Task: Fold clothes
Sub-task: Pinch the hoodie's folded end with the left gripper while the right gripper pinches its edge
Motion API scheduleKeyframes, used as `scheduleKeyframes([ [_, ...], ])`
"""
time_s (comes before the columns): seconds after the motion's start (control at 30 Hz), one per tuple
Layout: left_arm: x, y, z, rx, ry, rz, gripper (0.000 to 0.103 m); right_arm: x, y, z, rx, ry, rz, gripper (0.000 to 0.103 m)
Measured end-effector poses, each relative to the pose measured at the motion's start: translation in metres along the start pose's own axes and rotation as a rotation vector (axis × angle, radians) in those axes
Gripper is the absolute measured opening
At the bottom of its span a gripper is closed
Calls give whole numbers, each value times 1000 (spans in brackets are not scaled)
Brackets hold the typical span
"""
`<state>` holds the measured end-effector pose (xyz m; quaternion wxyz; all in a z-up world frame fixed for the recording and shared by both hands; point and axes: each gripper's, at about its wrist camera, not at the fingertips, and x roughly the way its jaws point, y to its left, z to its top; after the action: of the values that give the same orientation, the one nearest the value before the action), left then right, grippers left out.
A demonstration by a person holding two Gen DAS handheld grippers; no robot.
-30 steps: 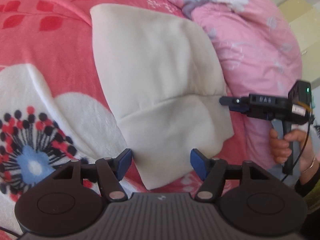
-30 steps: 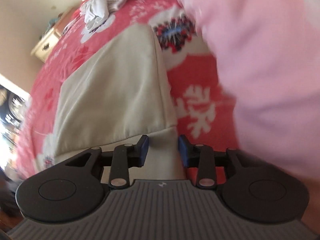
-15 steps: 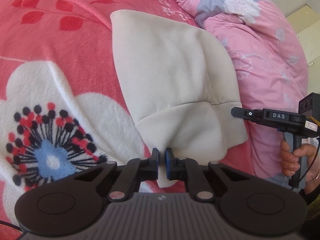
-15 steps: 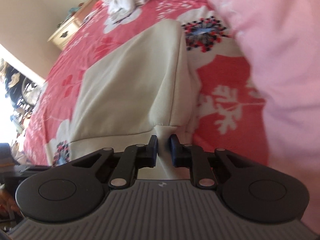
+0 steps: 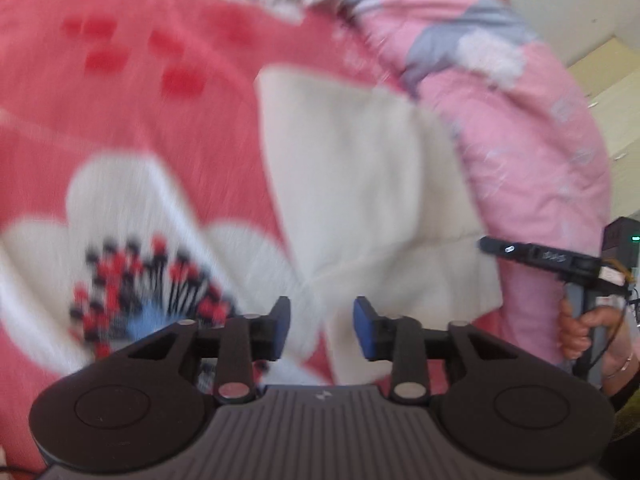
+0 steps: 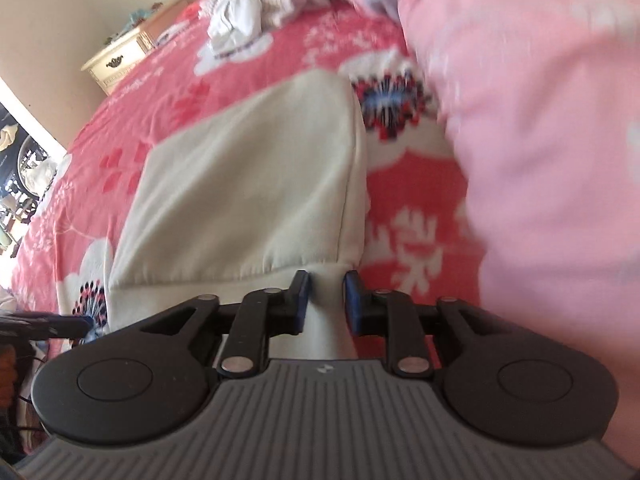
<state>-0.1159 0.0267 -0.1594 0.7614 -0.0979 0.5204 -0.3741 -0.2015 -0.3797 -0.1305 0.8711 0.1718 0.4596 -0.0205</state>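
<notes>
A folded cream garment (image 5: 372, 184) lies flat on a red floral bedspread (image 5: 132, 92), its right side just beside a heaped pink quilt (image 5: 532, 120). Left gripper (image 5: 322, 330) sits w/ jaws parted at the garment's near-left corner; cloth shows in the gap, apart from both blue pads (image 5: 362, 334). Left view is motion-blurred. Right gripper (image 6: 326, 300), also parted, straddles the garment's near-right corner, fabric between the pads; contact can't be judged. A hand (image 5: 576, 332) holds the right gripper's handle at the quilt's edge. Loose clothes (image 6: 256, 16) are piled toward the bed's far end, near a cream dresser (image 6: 128, 52).
</notes>
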Motion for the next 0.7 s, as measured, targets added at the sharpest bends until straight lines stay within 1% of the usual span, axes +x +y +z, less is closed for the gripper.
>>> scheduleKeyframes([
  [0.1, 7, -31, 16, 156, -62, 48, 47, 4, 0, 13, 24, -33, -25, 24],
  [0.17, 18, -52, 16, 265, -80, 64, 48, 3, 6, 22, 10, -74, -38, 24],
  [0.23, 30, -74, 15, 372, -96, 79, 48, 4, 17, 28, -40, -117, -50, 24],
  [0.3, 45, -85, 5, 453, -83, 94, 48, 3, 30, 30, -91, -145, -30, 24],
  [0.33, 54, -88, -1, 483, -57, 119, 48, 5, 35, 31, -110, -151, -15, 24],
  [0.37, 63, -88, -9, 506, -36, 158, 50, 9, 37, 30, -124, -146, -7, 23],
  [0.4, 68, -86, -15, 517, -28, 181, 52, 13, 40, 30, -137, -140, 1, 23],
  [0.43, 68, -80, -20, 498, -20, 177, 56, 19, 39, 27, -139, -121, 5, 23],
  [0.47, 68, -74, -25, 471, -10, 168, 56, 29, 34, 22, -129, -83, 6, 23],
  [0.53, 66, -65, -24, 430, 3, 141, 57, 54, 24, 8, -68, 50, -4, 22],
  [0.7, 56, -51, -14, 369, 17, 87, 58, 43, 29, 15, -98, 9, -8, 21],
])
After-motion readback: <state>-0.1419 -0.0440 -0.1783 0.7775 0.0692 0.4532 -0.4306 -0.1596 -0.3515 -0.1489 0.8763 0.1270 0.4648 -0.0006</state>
